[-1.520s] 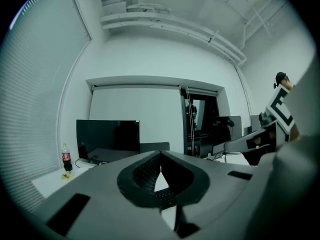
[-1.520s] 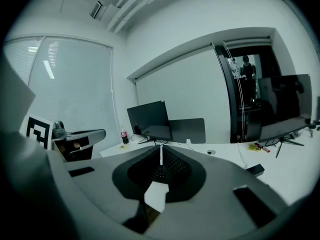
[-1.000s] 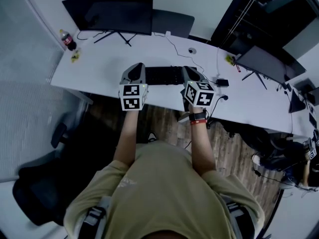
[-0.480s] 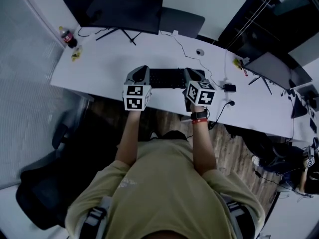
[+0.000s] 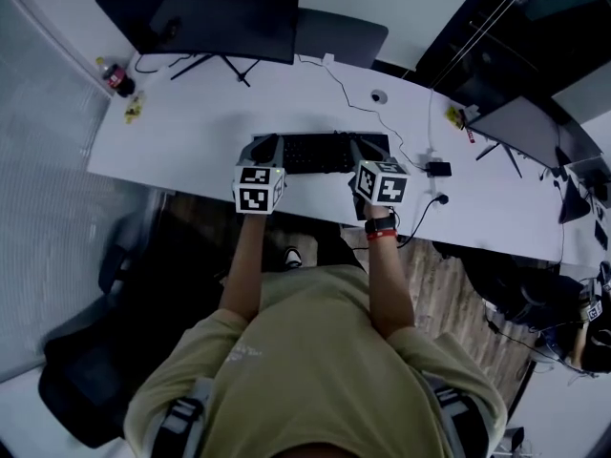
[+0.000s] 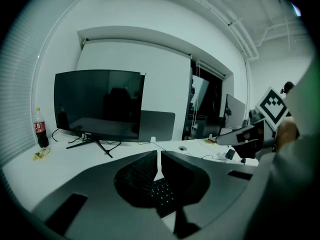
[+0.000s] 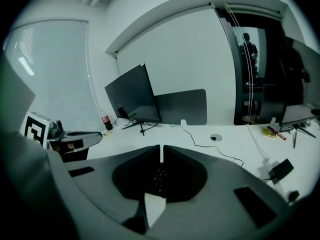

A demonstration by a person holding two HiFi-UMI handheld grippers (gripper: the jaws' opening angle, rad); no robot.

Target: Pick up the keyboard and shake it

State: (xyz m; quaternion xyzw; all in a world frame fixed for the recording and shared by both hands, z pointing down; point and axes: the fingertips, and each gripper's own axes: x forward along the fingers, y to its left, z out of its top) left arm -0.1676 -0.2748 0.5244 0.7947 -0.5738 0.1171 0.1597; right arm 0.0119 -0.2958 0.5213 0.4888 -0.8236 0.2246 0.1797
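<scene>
A black keyboard [image 5: 320, 153] lies flat near the front edge of the white desk [image 5: 191, 132]. My left gripper [image 5: 266, 145] is at its left end and my right gripper [image 5: 361, 147] at its right end, both pointing forward and somewhat down. In the left gripper view the left gripper [image 6: 158, 165] has its jaws closed tip to tip, with keyboard keys [image 6: 161, 194] showing below through the hollow behind the tips. The right gripper [image 7: 160, 154] looks the same, with dark keys [image 7: 159, 176] beneath. Nothing shows between either pair of tips.
A large dark monitor [image 5: 205, 17] stands at the back of the desk beside a second dark panel [image 5: 339, 36]. A cola bottle [image 5: 113, 74] is at the far left. A cable and a small black device [image 5: 439, 169] lie to the right. A black chair [image 5: 86, 370] stands at the lower left.
Both grippers have come down towards the desk and now sit lower, at the two ends of the keyboard. Their jaws stay closed. The keyboard has not visibly shifted on the desk.
</scene>
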